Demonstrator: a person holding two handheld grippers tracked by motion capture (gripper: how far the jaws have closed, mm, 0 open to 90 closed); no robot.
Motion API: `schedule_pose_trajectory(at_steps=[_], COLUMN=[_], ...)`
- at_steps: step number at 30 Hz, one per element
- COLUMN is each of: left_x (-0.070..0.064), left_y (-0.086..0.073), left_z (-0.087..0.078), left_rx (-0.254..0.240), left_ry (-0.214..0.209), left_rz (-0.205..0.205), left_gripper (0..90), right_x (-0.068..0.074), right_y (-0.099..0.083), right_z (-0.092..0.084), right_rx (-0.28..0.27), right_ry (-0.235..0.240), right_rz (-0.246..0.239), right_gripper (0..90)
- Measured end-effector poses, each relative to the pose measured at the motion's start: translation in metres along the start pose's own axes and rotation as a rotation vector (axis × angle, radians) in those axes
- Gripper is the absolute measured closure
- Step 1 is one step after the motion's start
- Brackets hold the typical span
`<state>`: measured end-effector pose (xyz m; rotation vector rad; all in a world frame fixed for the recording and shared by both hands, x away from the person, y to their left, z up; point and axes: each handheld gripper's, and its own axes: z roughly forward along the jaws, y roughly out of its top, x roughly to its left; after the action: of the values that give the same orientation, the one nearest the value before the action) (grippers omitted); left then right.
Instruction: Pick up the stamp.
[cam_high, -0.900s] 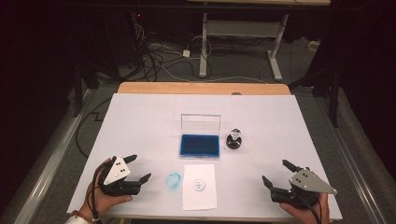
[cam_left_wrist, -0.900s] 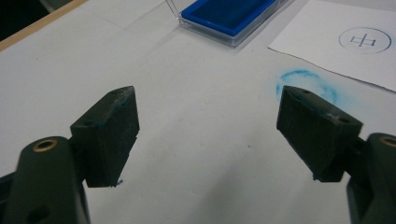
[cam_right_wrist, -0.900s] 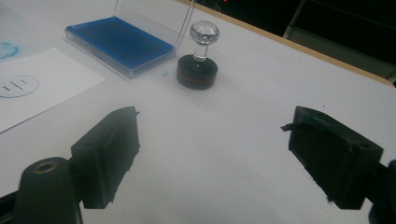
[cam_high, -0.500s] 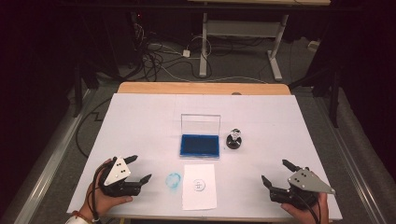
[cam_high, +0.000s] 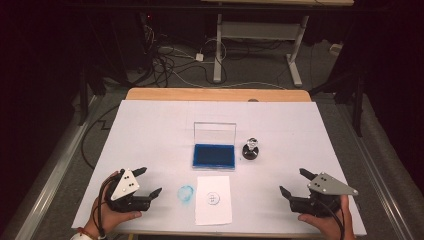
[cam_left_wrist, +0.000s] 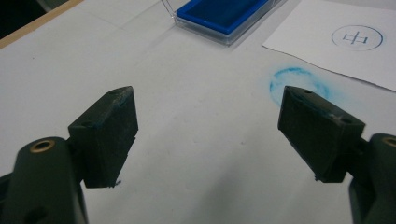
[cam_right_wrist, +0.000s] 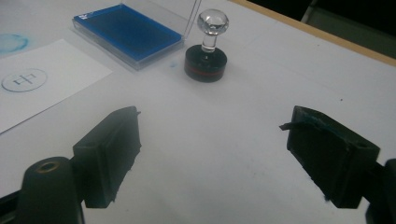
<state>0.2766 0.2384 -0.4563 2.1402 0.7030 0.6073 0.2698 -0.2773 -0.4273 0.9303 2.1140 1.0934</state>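
A blue ink pad (cam_high: 214, 155) in a clear case with its lid raised sits mid-table; the same ink pad (cam_left_wrist: 224, 14) (cam_right_wrist: 127, 31) lies ahead of both sets of jaws. To its right stands a round black stamp (cam_high: 250, 149) (cam_right_wrist: 206, 57) with a clear knob. In front of the pad lies a white paper sheet (cam_high: 213, 199) (cam_left_wrist: 336, 44) (cam_right_wrist: 42, 84) with a blue circular print. My left gripper (cam_high: 148, 181) (cam_left_wrist: 208, 133) rests open at the front left, nothing between its jaws. Open too is my right gripper (cam_high: 296, 181) (cam_right_wrist: 212, 156), at the front right.
A blue ink smudge (cam_high: 185, 192) (cam_left_wrist: 294, 81) marks the white tabletop (cam_high: 150, 135) left of the sheet. A wooden edge (cam_high: 215, 94) runs along the table's far side. Beyond it, cables and desk legs (cam_high: 218, 50) stand on the floor.
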Motion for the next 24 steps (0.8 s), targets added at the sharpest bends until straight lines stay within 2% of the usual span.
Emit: schedule_pose_trajectory(at_steps=[11, 18, 24], left_x=[-0.001, -0.002, -0.002], left_y=[0.0, -0.001, -0.001], left_z=[0.001, 0.001, 0.001], left_rx=[0.007, 0.009, 0.011], left_ry=[-0.013, -0.017, -0.019], left_rz=[-0.009, -0.009, -0.01], left_gripper=[19.4, 19.2, 19.2], right_x=[-0.007, -0.013, -0.016], right_y=[0.029, 0.046, 0.063], right_z=[0.015, 0.027, 0.042], right_rx=[0.007, 0.006, 0.015], right_ry=[0.021, 0.025, 0.056], right_rz=[-0.036, -0.039, -0.036], right_gripper=[19.4, 19.5, 19.5])
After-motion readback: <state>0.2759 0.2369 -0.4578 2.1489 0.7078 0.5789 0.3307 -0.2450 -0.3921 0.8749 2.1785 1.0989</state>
